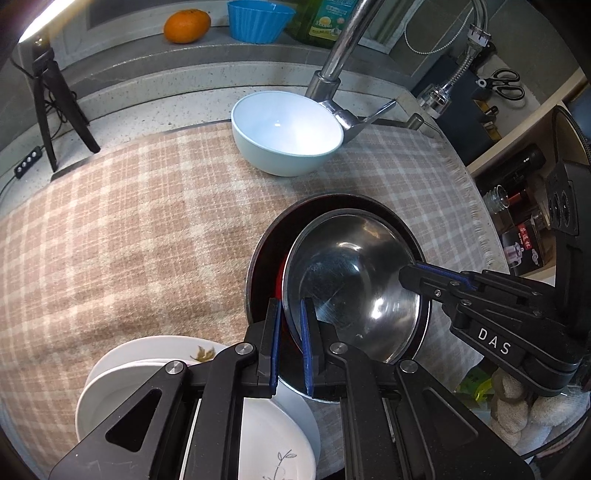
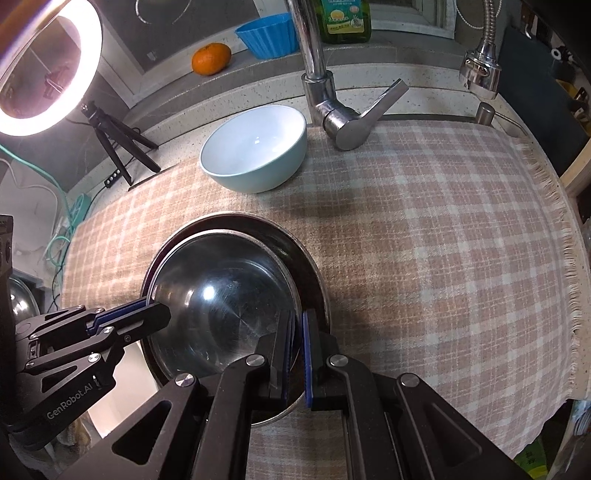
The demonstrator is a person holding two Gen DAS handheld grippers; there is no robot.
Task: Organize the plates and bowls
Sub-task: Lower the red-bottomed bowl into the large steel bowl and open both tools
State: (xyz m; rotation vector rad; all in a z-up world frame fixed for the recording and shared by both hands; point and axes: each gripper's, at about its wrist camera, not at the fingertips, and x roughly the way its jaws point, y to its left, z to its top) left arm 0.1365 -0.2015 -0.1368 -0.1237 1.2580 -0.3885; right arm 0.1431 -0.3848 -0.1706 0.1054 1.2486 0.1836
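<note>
We hold a steel bowl (image 1: 351,291) by its rim with both grippers, one on each side. The left gripper (image 1: 291,332) has its fingers (image 1: 274,343) clenched on the near-left part of the rim, and the right gripper (image 2: 295,354) is clenched on the opposite part of the same rim. The bowl sits tilted inside a wider dark bowl (image 1: 266,251) with a red inside, which rests on the checked cloth (image 1: 129,229) that covers the tabletop, towards its near edge. We cannot tell whether the steel bowl has fully settled or hangs just above the dark one.

A pale blue bowl (image 1: 288,136) stands alone near the far edge of the cloth, just in front of the tap (image 1: 332,74). At the near-left corner, a small stack of white plates (image 1: 122,380) lies just beside the dark bowl, the topmost one tilted; one plate bears a leaf pattern.

In our judgement the task is partly done: the plates seem gathered into one pile, and two bowls are being nested. What is left, as far as we can see, is to let go of the steel bowl once it rests, and then to bring the blue bowl into the nest.

Behind the tap, on the ledge, sit an orange (image 1: 186,26) and a blue fluted cup (image 1: 260,20).
</note>
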